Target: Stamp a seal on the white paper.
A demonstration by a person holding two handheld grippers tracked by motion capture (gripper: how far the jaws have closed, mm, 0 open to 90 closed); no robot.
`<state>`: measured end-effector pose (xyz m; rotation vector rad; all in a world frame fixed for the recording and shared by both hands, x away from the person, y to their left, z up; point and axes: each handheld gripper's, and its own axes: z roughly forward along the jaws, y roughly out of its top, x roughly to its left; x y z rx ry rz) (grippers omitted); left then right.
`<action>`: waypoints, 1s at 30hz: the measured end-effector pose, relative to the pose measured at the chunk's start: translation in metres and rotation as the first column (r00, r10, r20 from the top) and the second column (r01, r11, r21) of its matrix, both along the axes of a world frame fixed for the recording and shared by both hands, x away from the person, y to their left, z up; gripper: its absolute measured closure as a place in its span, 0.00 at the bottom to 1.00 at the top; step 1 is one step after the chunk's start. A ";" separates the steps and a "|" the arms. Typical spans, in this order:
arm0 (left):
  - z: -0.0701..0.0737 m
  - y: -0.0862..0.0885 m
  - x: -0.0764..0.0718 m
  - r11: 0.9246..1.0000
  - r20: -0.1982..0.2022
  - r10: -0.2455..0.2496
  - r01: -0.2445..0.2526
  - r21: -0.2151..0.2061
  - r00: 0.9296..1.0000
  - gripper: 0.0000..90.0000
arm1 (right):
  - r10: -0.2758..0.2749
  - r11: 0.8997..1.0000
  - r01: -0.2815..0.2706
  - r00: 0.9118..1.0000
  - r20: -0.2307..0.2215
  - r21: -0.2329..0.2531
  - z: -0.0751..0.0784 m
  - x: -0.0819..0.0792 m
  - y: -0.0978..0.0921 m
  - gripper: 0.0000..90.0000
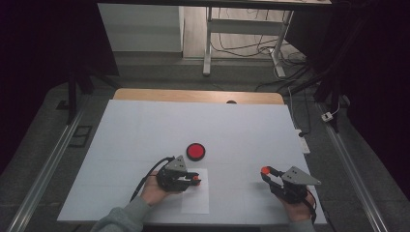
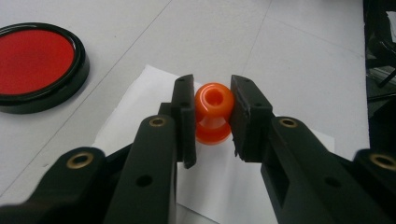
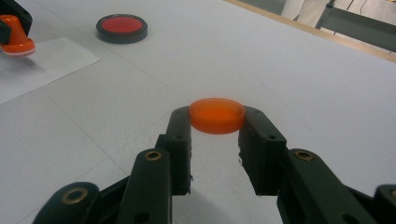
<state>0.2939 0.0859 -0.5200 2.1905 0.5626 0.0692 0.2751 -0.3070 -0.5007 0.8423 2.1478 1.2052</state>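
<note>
beyond the work on the table

a round red pad in a black rim (image 1: 196,151) lies flat on the white table cover (image 1: 145,125), just beyond a white sheet of paper (image 1: 196,200). a wooden table edge (image 1: 198,95) shows past the cover. behind it stand a white desk frame (image 1: 209,43), loose cables (image 1: 241,48) on the floor and a white power strip (image 1: 303,143) to the right.
</note>
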 end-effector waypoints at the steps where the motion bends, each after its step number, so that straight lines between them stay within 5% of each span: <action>1: 0.000 0.000 0.000 1.000 0.000 0.001 -0.001 0.002 1.000 0.80 | -0.001 1.000 0.001 1.000 -0.001 -0.005 0.000 0.000 0.000 0.72; 30: -0.010 -0.006 -0.003 0.999 0.003 -0.008 0.008 0.042 1.000 0.80 | 0.000 1.000 0.000 1.000 -0.001 -0.003 0.000 0.000 0.000 0.72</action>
